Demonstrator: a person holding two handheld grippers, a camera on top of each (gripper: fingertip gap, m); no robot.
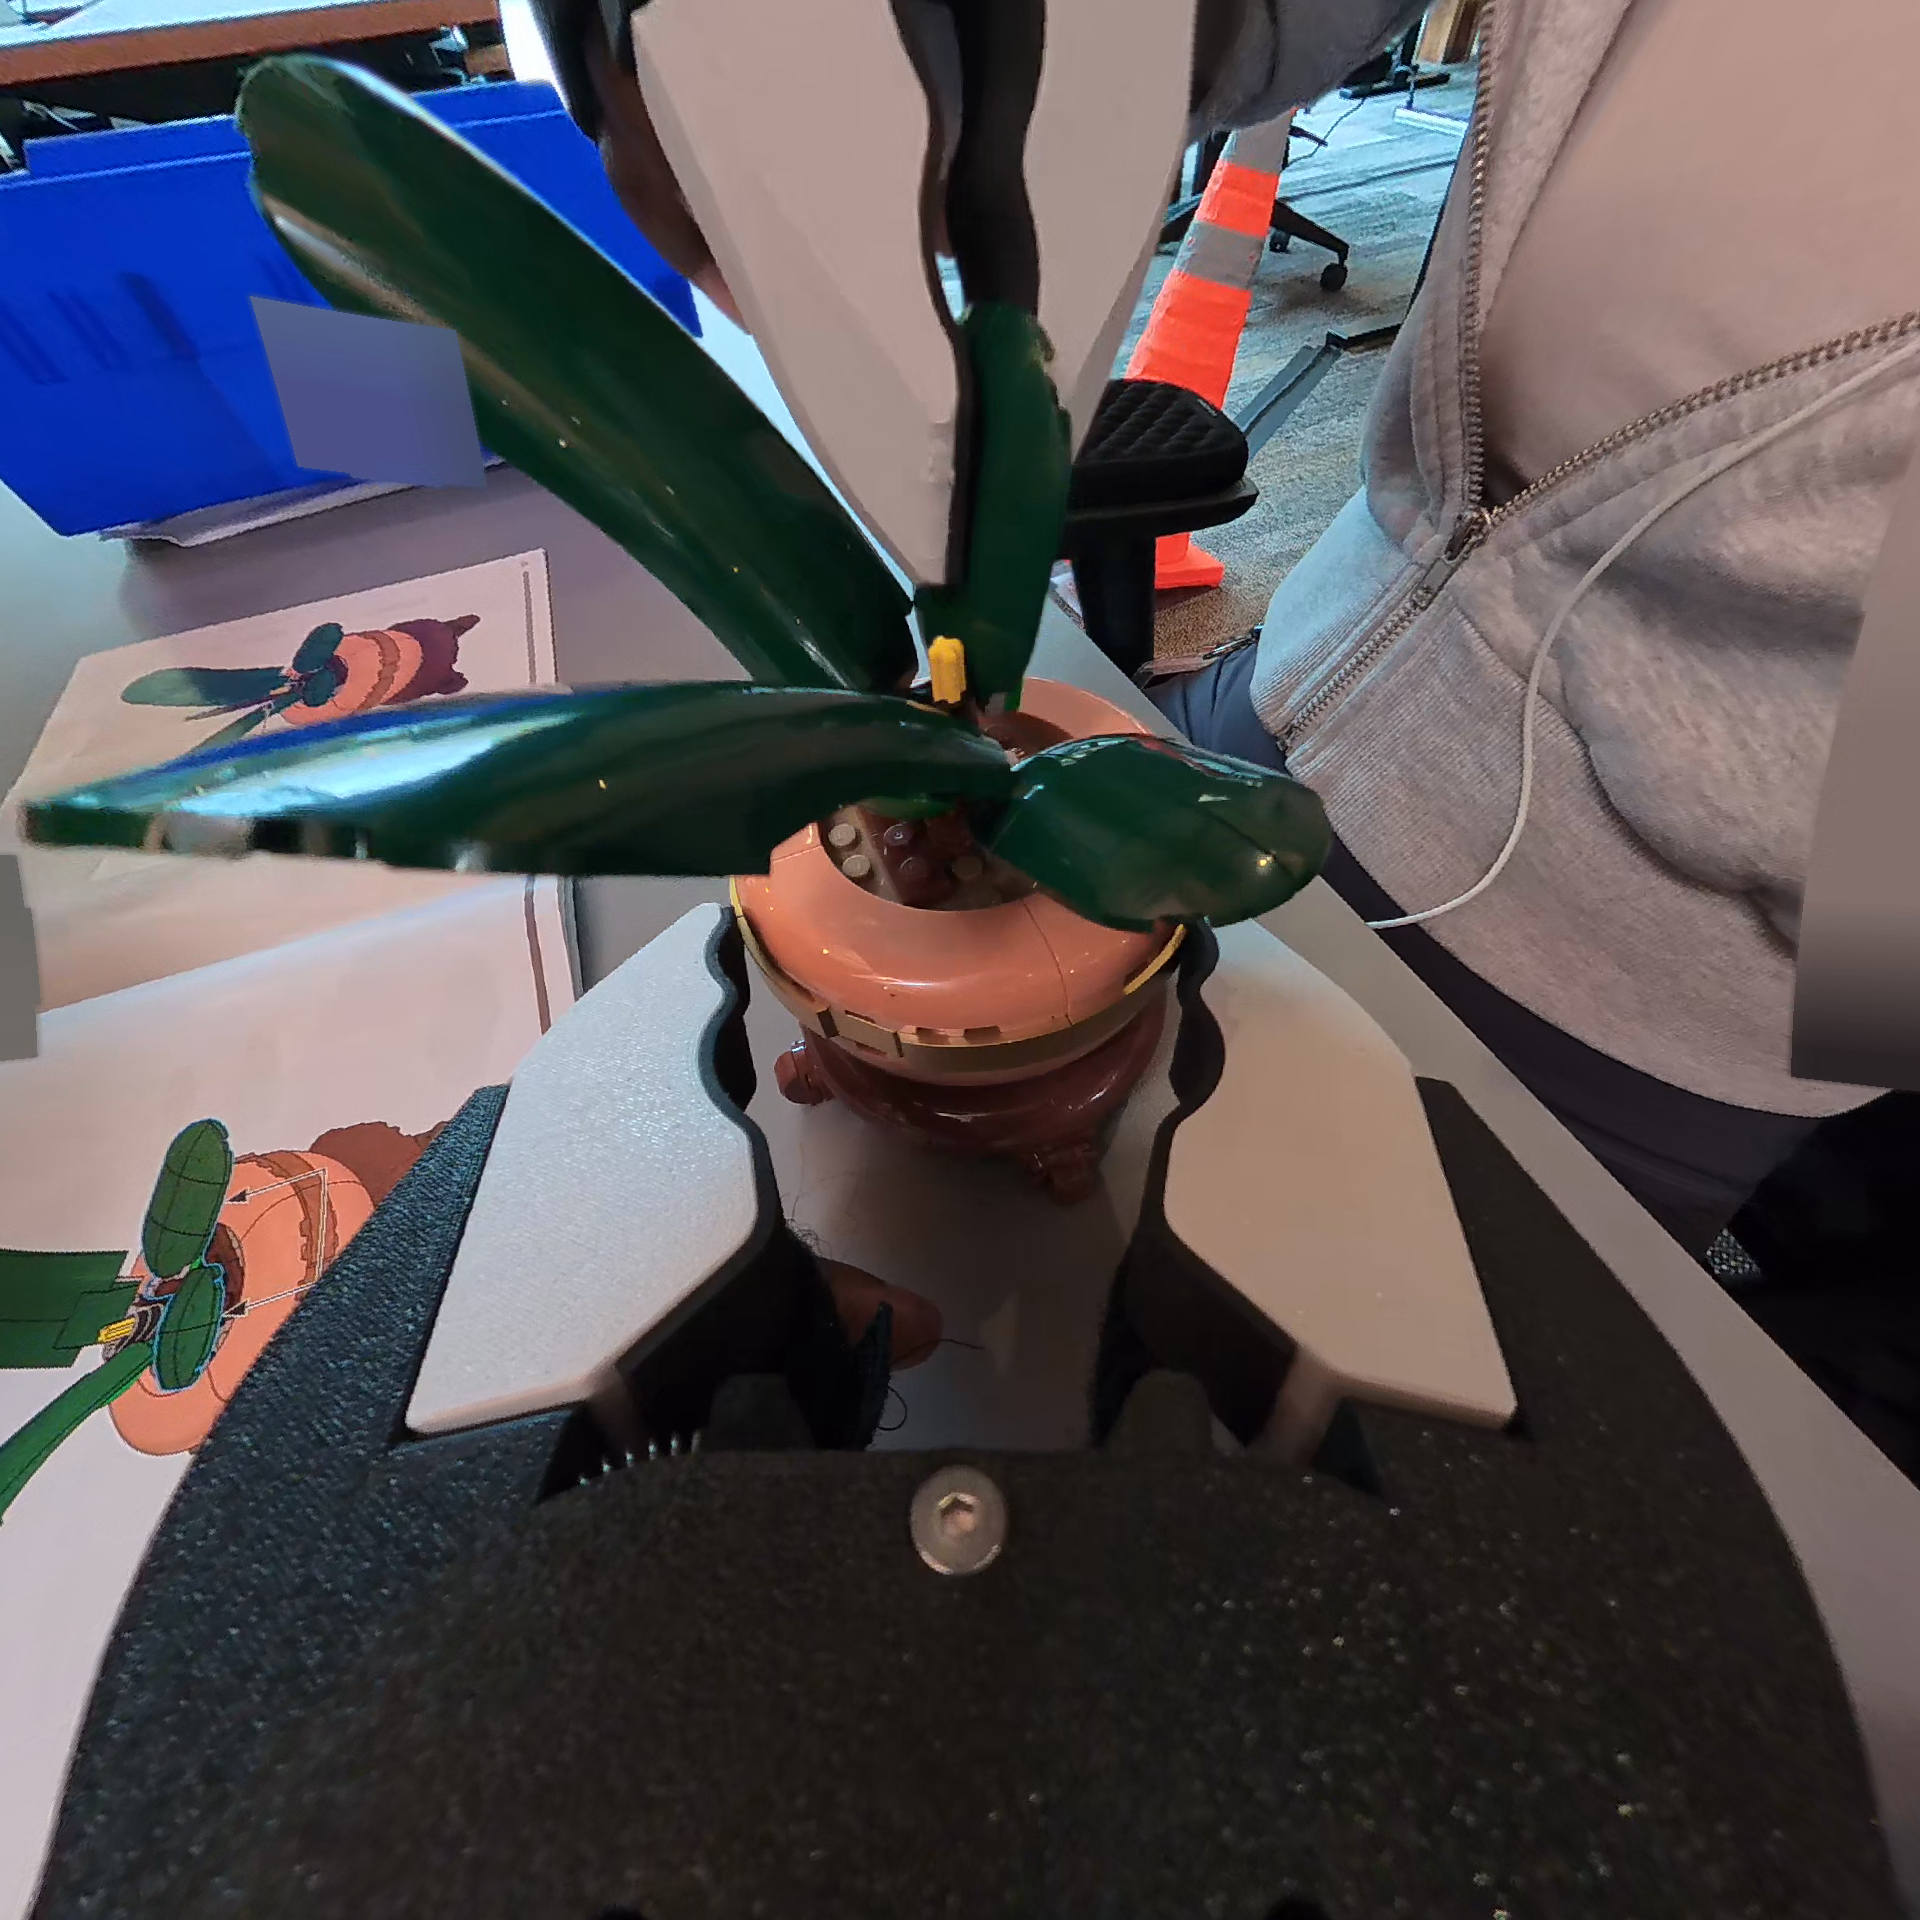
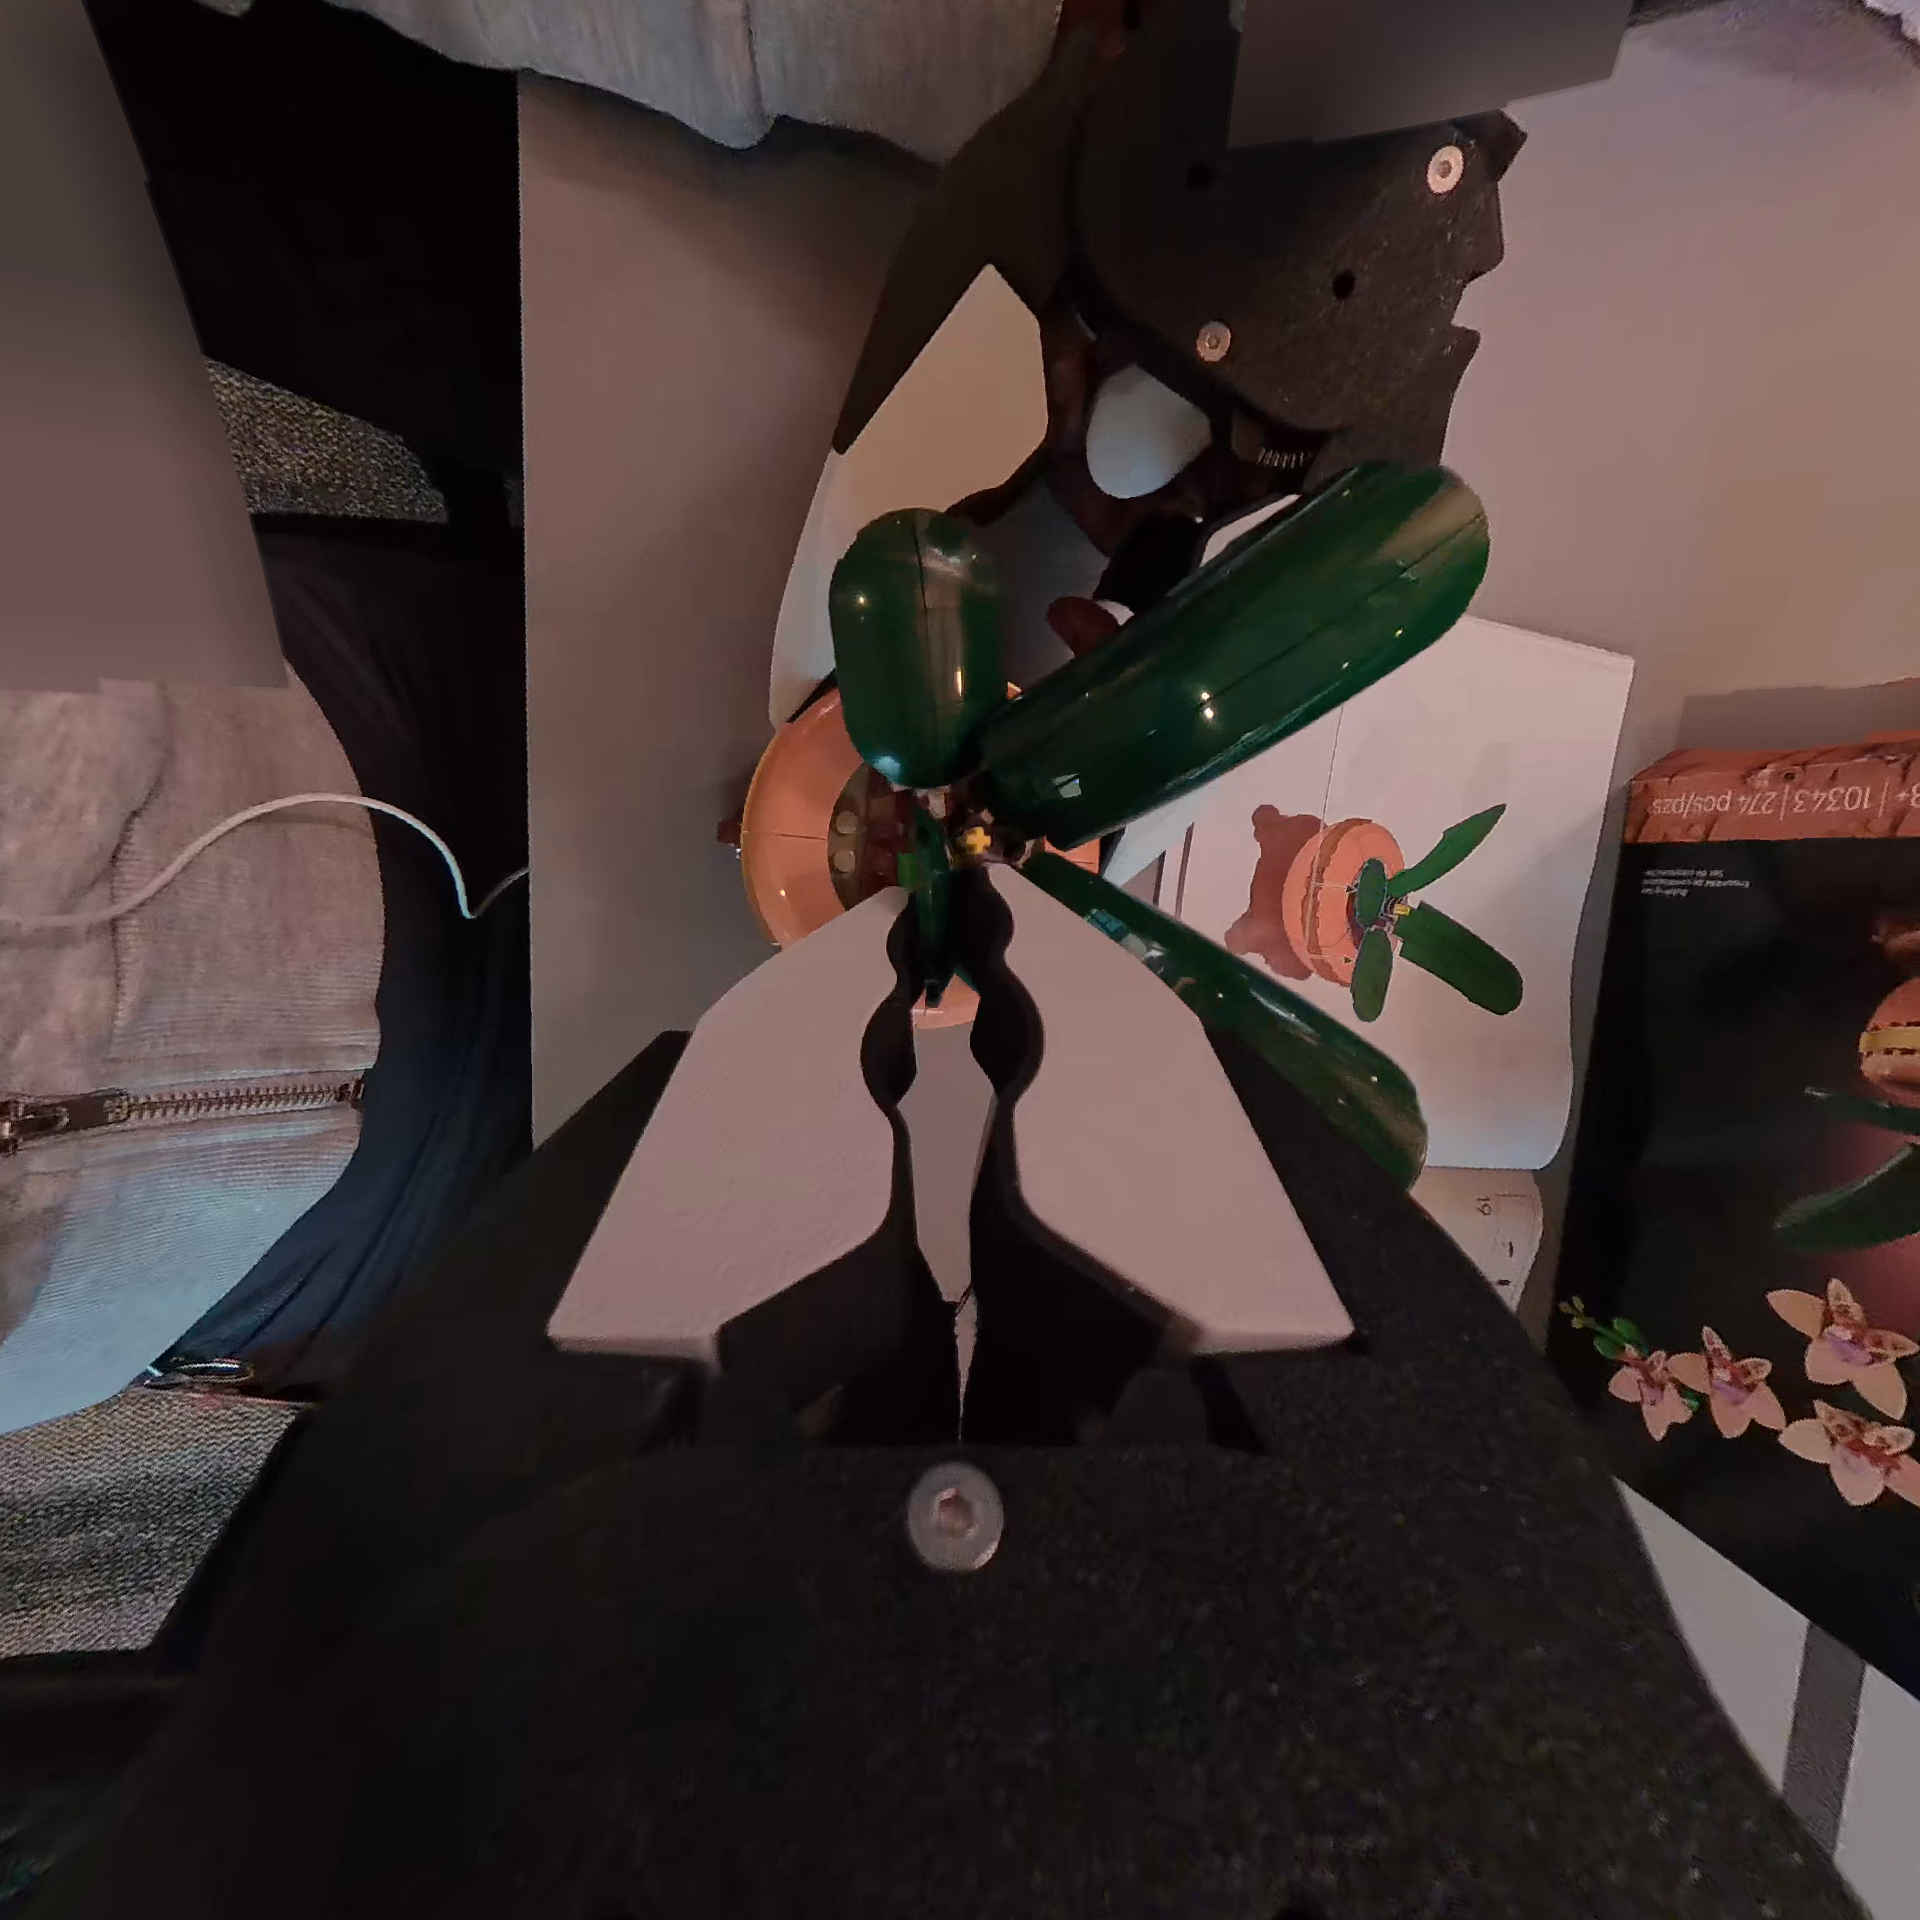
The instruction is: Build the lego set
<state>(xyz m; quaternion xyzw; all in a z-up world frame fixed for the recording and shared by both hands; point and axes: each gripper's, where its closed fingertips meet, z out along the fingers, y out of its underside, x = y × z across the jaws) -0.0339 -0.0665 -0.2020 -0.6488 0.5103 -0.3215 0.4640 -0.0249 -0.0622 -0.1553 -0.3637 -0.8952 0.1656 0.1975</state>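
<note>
While left tool [image 1: 961, 997] clamps the pink pot [image 1: 935, 966] upright on the counter [image 1: 644, 623], right tool [image 2: 940, 935] pinches a small green leaf [image 2: 935, 925] at the yellow stem pin [image 1: 945, 665]; manual [image 1: 260, 935] beside.

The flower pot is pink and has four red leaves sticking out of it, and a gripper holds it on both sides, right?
Almost. The leaves are dark green, not red, as the left wrist view shows. The rest holds: the flower pot is pink, four leaves stick out of it, and the left gripper holds it on both sides.
</note>
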